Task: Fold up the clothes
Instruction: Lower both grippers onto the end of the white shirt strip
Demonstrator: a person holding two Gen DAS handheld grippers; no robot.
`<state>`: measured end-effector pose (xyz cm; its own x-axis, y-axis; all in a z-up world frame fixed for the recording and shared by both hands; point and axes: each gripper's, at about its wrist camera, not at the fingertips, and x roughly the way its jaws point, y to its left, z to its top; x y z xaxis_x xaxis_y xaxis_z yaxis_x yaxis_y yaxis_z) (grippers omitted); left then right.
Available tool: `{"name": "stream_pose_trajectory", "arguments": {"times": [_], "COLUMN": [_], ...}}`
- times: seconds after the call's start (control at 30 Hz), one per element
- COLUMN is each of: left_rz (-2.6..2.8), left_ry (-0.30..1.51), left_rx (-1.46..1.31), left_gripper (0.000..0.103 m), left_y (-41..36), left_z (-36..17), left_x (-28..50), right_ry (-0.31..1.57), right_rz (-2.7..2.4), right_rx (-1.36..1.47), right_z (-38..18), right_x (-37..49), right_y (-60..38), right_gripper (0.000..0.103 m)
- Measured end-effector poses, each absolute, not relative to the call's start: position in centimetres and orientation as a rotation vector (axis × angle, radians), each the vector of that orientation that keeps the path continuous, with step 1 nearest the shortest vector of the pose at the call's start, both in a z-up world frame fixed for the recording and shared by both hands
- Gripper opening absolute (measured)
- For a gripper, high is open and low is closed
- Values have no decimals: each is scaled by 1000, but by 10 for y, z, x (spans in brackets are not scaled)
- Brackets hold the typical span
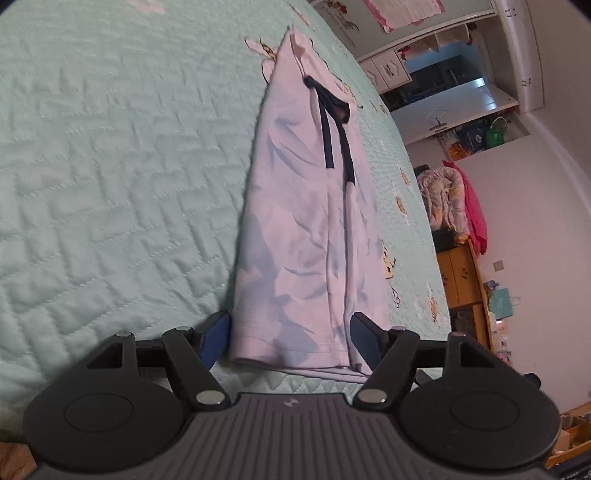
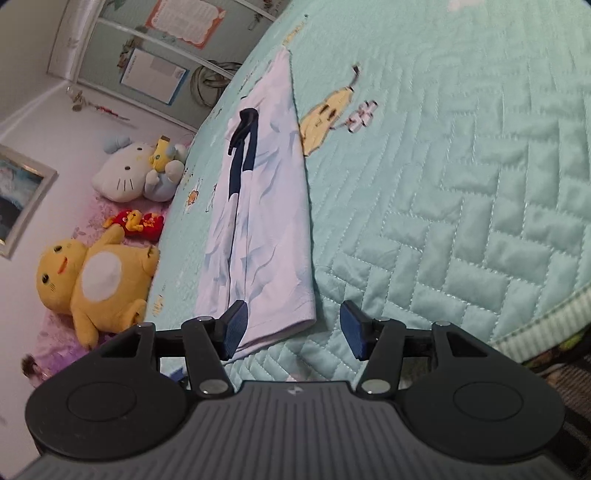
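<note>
A pale garment (image 1: 299, 221) w/ dark ribbon (image 1: 332, 122) is laid folded lengthwise on the mint quilt (image 1: 110, 166), running toward 12 o'clock. Its near hem is straddled by the left gripper (image 1: 290, 338), jaws spread, pads apparently not pressing. The right gripper (image 2: 293, 328) is open too, over the hem's corner; its 9 o'clock pad (image 2: 234, 328) overlaps cloth.

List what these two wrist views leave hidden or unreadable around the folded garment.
- Left wrist view: the garment's near right corner sits behind the left gripper's finger.
- Right wrist view: its near left corner is behind the right gripper's finger.
- Both views: wall posters too small to read.
</note>
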<state>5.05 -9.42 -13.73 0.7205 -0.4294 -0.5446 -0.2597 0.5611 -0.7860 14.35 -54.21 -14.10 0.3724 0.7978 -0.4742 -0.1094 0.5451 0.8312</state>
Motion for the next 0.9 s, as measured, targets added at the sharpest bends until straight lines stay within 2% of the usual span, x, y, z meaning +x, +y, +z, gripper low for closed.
{"name": "stream_pose_trajectory", "arguments": {"times": [0.03, 0.3, 0.77, 0.9], "left_rz": [-119, -199, -324, -327], "left_ry": [792, 816, 858, 859], "left_rx": [-1011, -1061, -1086, -1079], "left_gripper": [73, 74, 74, 70], "left_y": [-93, -83, -94, -94], "left_z": [-139, -147, -155, -155], "left_x": [52, 65, 88, 89], "right_ry": [1034, 1091, 1161, 1173], "right_rz": [677, 764, 868, 868], "right_rx": [826, 900, 918, 913], "right_z": [-144, -152, -154, -153], "right_x": [146, 162, 178, 179], "right_y": [-542, -532, -517, -517], "right_gripper": [62, 63, 62, 58]}}
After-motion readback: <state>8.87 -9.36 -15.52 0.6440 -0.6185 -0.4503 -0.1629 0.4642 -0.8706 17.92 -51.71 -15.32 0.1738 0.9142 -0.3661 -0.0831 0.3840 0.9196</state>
